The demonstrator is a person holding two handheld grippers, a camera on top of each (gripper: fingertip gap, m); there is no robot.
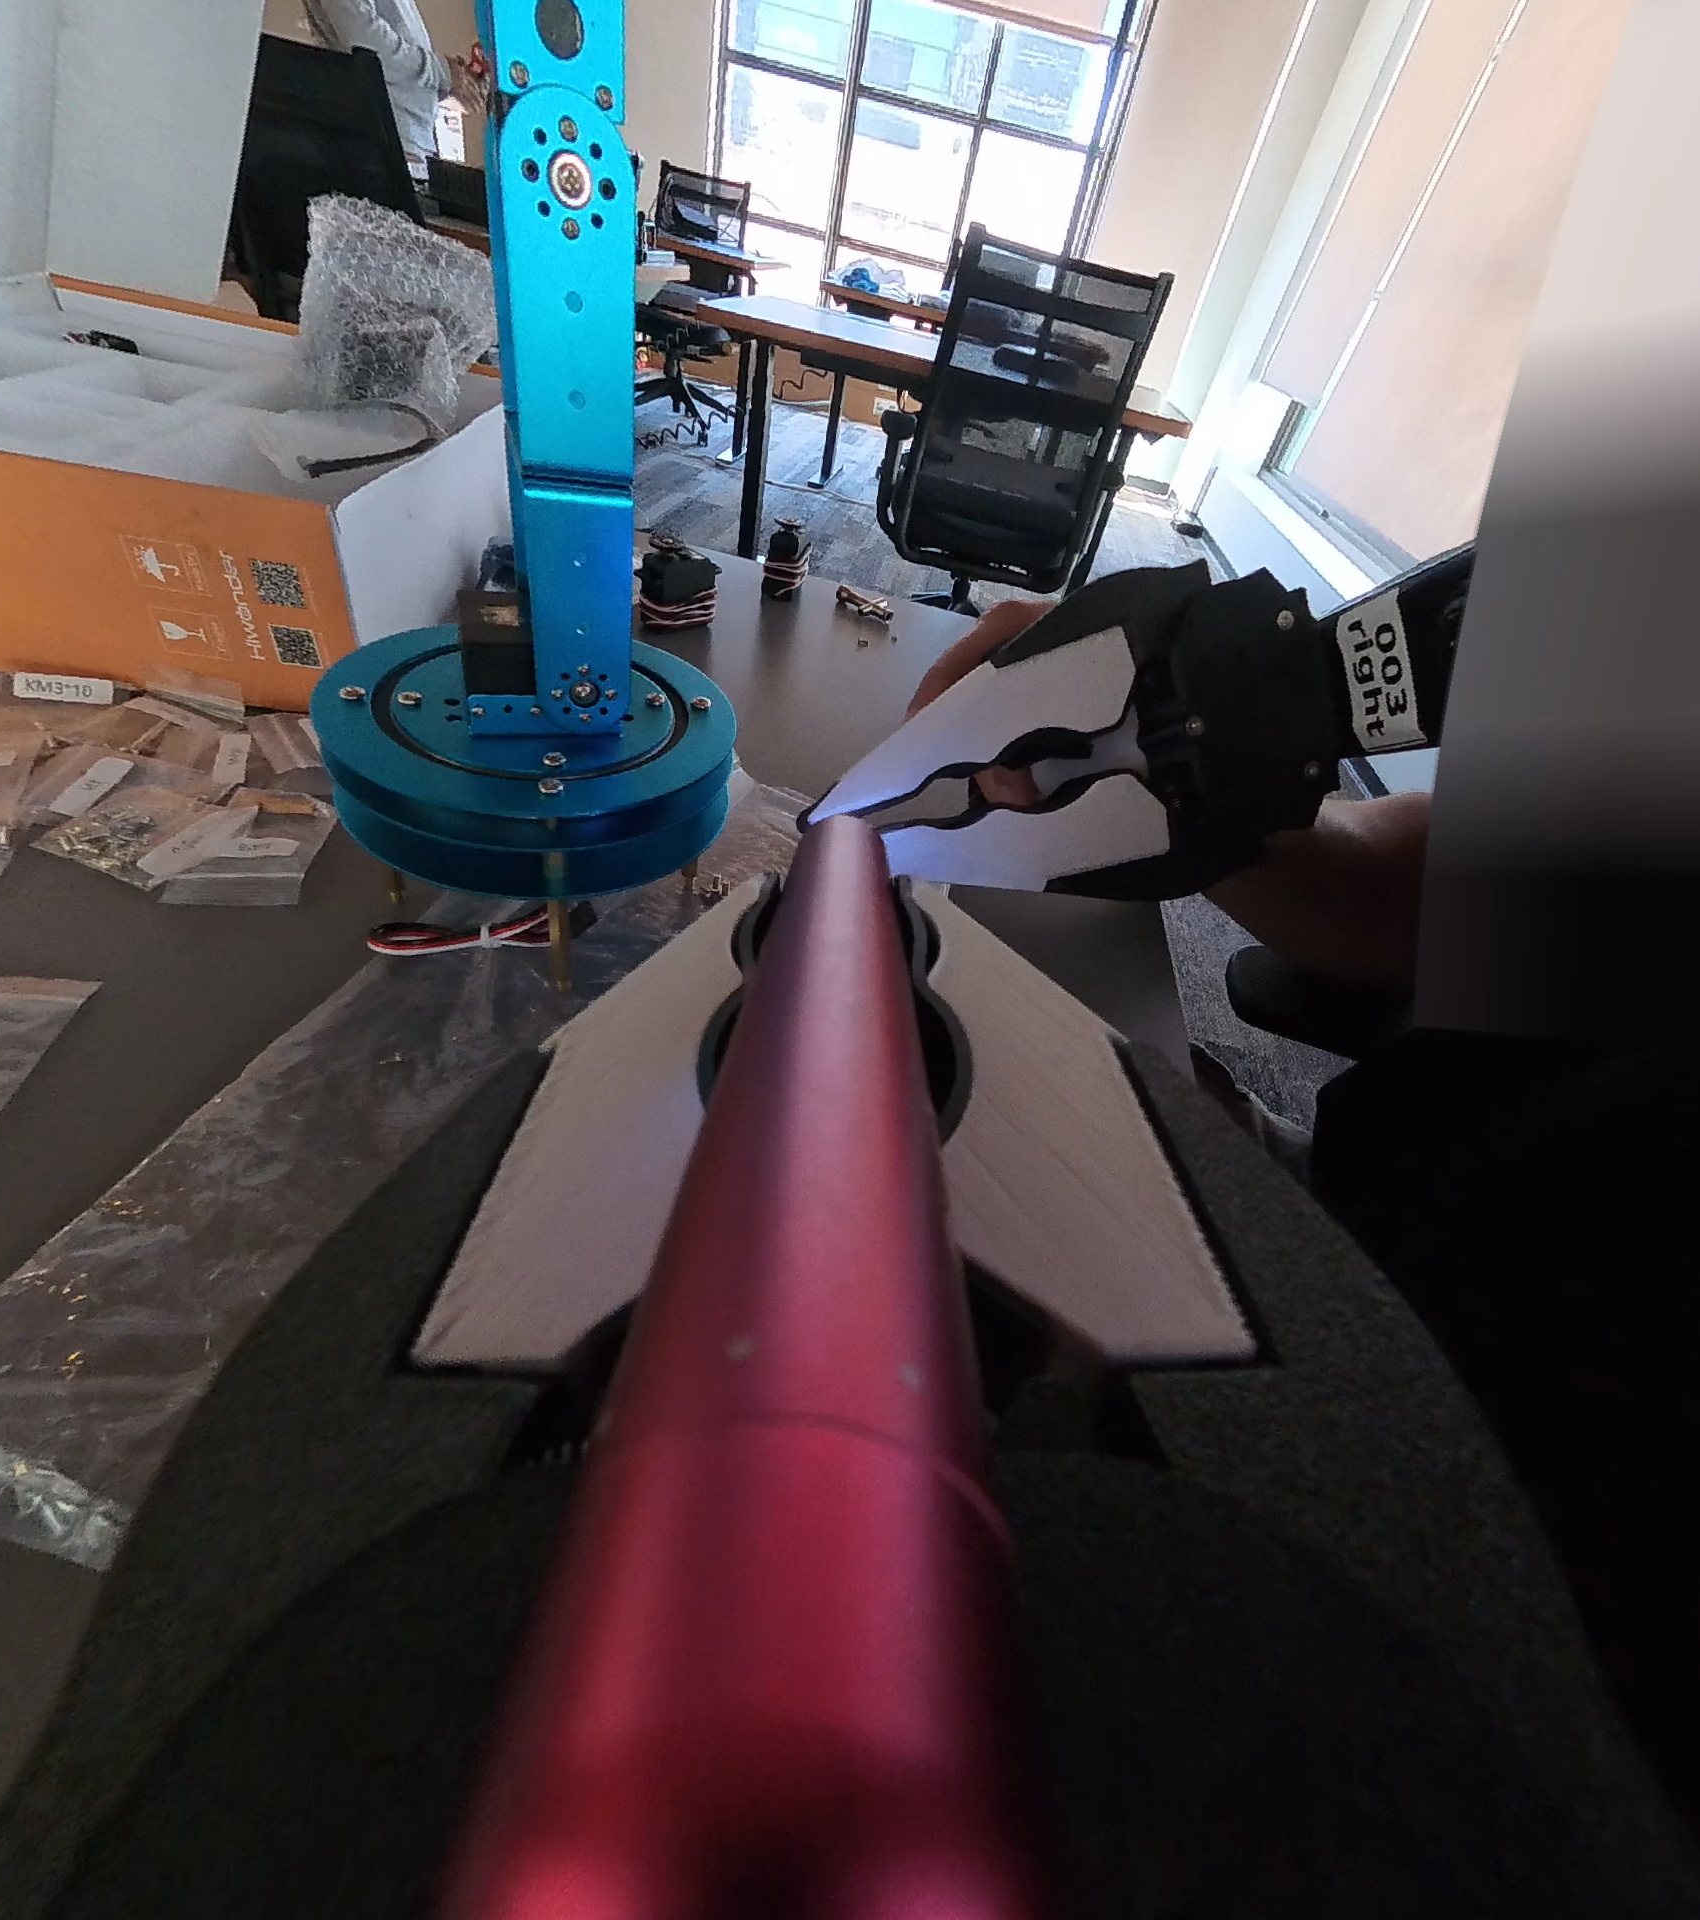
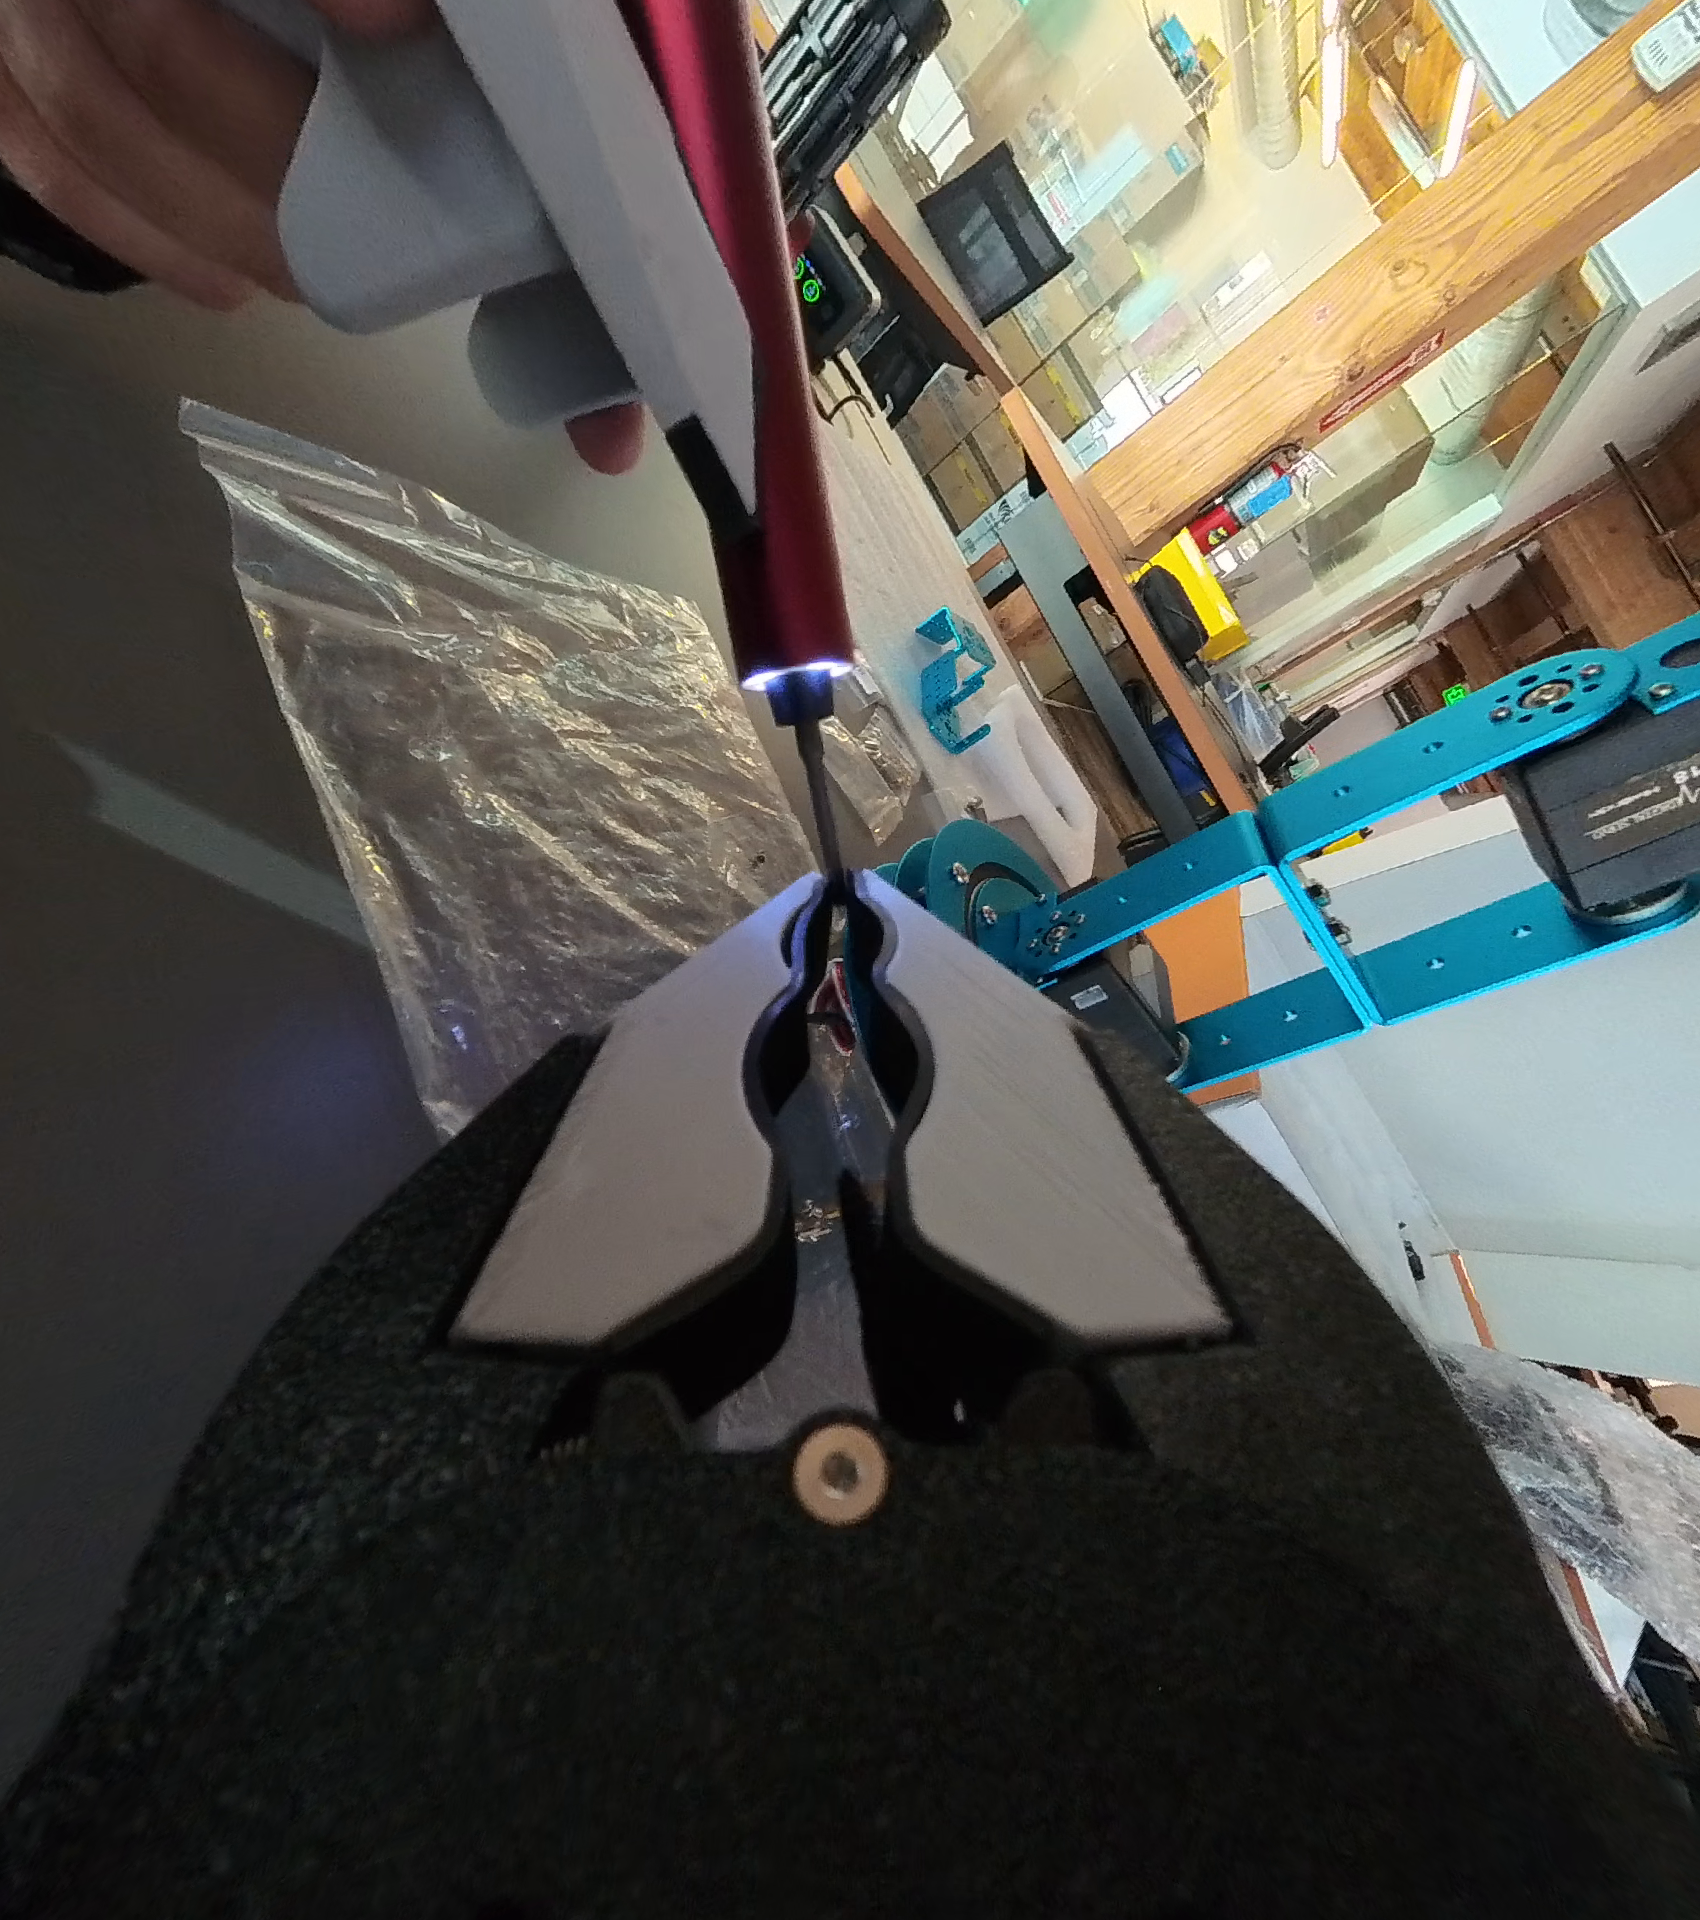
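My left gripper (image 1: 835, 883) is shut on a red pen-shaped electric screwdriver (image 1: 804, 1247), which runs forward between its white fingers. In the right wrist view the screwdriver (image 2: 773, 416) comes down from the top with a lit ring at its nose and a thin dark bit (image 2: 820, 790). My right gripper (image 2: 833, 883) is shut with its fingertips pinched on the end of that bit. I cannot tell whether a screw sits between them. It also shows in the left wrist view (image 1: 825, 816), coming in from the right. A blue metal robot arm (image 1: 565, 416) stands on its round base (image 1: 524, 769) just left of the tips.
An orange and white box (image 1: 98, 561) with bubble wrap (image 1: 378, 301) stands at the back left. Small bags of screws (image 1: 98, 810) and a large clear plastic bag (image 2: 513, 727) lie on the dark table. Black servos (image 1: 680, 592) lie behind the base. The table edge (image 1: 1173, 987) is close on the right. The grippers' ends are close to 6 cm from one another.
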